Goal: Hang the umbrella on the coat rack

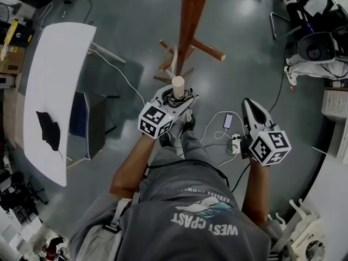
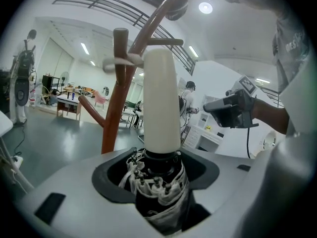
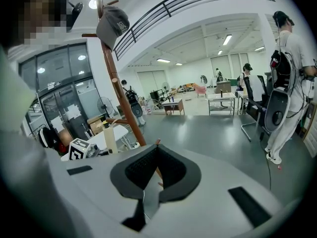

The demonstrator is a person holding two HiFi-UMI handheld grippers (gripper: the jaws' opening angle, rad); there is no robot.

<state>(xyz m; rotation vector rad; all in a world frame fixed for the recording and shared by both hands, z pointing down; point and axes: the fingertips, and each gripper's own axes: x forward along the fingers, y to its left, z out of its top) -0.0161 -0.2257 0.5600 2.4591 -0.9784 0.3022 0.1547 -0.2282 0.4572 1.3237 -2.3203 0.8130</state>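
Grey shirt (image 1: 201,211) nearest, below both claws. Glossy grey floor (image 1: 125,26); white bench (image 1: 51,80) at left; open hall beyond. Left claw (image 2: 158,182) clamped on folded umbrella (image 2: 159,108), cream handle upright, just beside coat rack (image 2: 115,108). Right claw (image 3: 157,148) closed, empty, well apart.

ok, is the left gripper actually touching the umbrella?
Touching. In the left gripper view, the left gripper has its jaws clamped on the folded umbrella just below its cream handle, with no gap.
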